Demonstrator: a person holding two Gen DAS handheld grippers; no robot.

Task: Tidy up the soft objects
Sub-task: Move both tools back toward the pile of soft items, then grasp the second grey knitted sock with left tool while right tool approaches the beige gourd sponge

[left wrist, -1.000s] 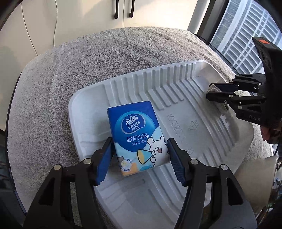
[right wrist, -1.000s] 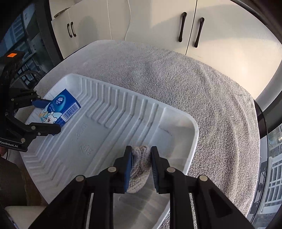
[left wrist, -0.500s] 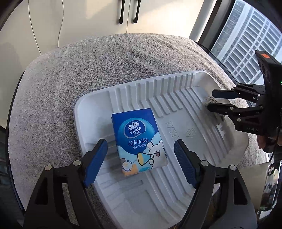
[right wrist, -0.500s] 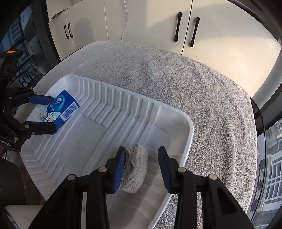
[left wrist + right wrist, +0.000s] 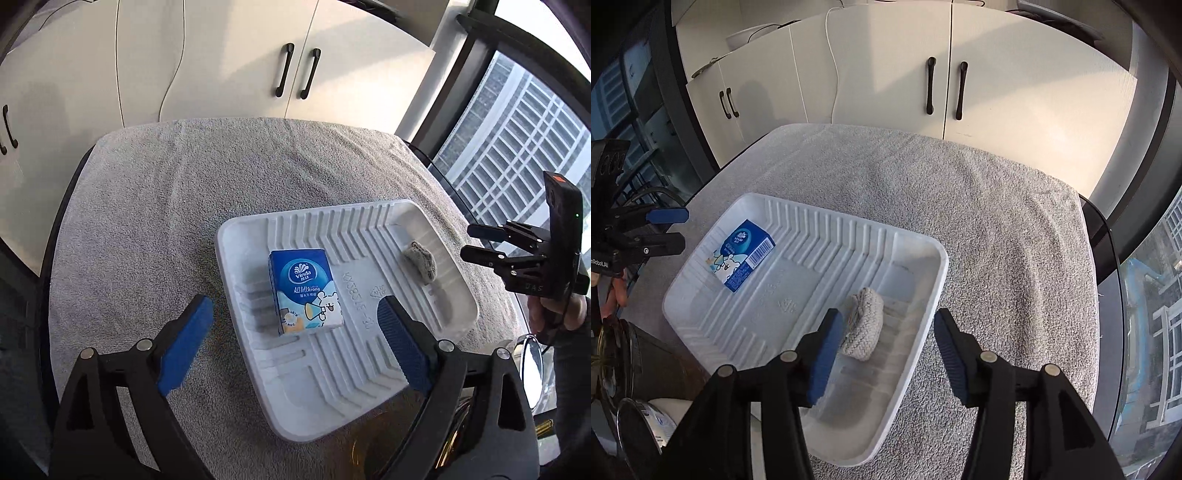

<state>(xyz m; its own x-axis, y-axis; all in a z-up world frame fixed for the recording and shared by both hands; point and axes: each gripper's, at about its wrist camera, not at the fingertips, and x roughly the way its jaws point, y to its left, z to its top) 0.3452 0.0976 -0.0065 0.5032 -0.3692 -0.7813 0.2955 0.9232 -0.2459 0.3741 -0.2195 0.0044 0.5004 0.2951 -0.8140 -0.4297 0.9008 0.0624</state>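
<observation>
Nearest you, your left gripper (image 5: pixel 293 343) stood wide apart with nothing between its blue pads; its jaws had just been opening, and it had pulled up and back from the tissue pack (image 5: pixel 304 291) it clasped a second before. Your right gripper (image 5: pixel 886 354) had likewise just been opening off the knitted grey cloth (image 5: pixel 863 328), which it had pinched a second earlier; the jaws now stood about half spread, and the left pad looked just beside the cloth rather than pressing it. Both soft things lay released in the white ribbed tray (image 5: pixel 236 236), the pack toward its left end, the cloth toward its right, well apart. Beyond the tray the grey towel (image 5: pixel 166 192) covering the tabletop looked bare. I judged both placements done, so you were likely finished or free to fetch more
</observation>
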